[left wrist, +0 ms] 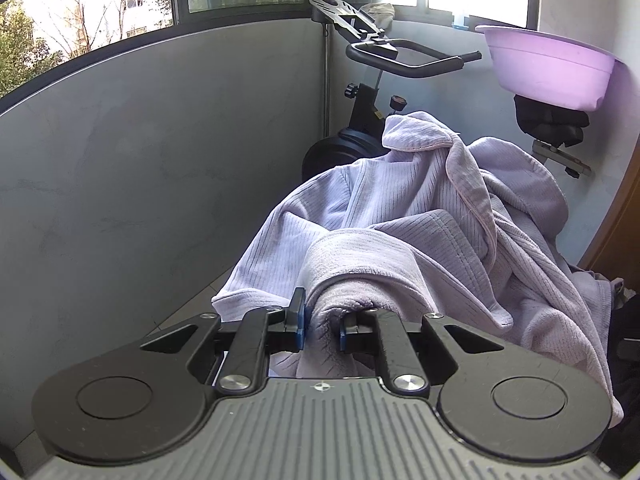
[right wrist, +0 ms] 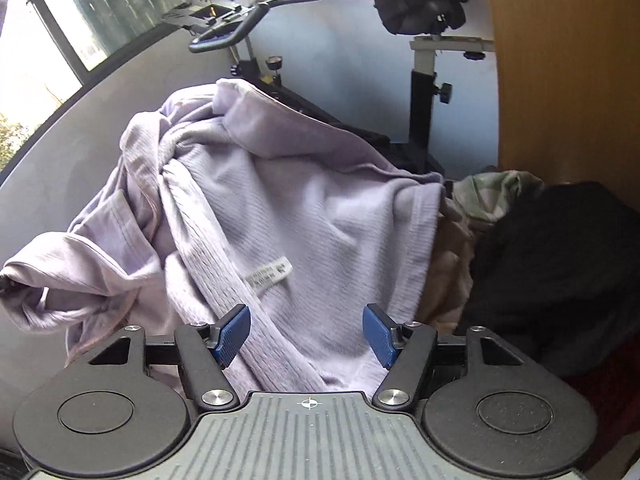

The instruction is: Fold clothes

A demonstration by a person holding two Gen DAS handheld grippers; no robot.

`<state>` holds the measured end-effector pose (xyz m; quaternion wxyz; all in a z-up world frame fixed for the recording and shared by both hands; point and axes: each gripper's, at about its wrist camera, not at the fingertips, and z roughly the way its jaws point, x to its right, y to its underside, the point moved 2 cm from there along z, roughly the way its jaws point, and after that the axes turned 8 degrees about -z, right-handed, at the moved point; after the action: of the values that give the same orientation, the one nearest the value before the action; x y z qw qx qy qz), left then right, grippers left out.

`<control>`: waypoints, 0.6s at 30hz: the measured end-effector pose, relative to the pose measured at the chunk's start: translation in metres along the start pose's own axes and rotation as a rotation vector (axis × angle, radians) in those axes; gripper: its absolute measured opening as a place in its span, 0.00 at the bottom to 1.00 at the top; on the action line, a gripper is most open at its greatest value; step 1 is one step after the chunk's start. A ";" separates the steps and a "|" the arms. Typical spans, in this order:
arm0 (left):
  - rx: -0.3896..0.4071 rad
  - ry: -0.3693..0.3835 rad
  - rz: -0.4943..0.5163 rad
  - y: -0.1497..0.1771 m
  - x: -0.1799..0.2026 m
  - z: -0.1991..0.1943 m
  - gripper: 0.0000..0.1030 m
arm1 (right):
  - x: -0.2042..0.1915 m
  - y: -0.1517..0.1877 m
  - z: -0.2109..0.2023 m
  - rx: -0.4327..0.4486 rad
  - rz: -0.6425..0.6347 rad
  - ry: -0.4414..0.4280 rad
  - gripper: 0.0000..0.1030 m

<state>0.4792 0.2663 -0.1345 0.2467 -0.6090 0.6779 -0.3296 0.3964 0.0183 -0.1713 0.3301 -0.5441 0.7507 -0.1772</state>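
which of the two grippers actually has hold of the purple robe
The left gripper, shut on a bunched fold of the lilac robe. The right gripper hangs open above it, pads apart.

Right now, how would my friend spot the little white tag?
Find the black exercise bike by the windows, then the big lilac robe heaped before it. On the robe's ribbed strip, just above the open right gripper, lies the tag. It is the only white, printed bit on all that purple cloth.

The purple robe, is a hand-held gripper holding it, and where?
The left hand-held gripper pinches a bunched fold of the lavender robe at its near end. The right hand-held gripper is open, holding nothing.
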 end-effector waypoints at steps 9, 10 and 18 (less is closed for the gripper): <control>0.064 0.004 -0.020 -0.005 -0.004 -0.023 0.15 | -0.051 -0.030 0.062 -0.019 -0.026 -0.096 0.63; 0.073 0.000 -0.023 -0.007 -0.005 -0.025 0.15 | -0.051 -0.028 0.067 -0.036 -0.020 -0.086 0.54; 0.099 0.017 -0.062 -0.018 -0.017 -0.034 0.14 | -0.033 -0.008 0.025 -0.002 -0.034 -0.150 0.09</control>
<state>0.4688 0.2873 -0.0995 0.2602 -0.6140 0.6437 -0.3754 0.4258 0.0491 -0.1743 0.3817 -0.5690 0.7146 -0.1407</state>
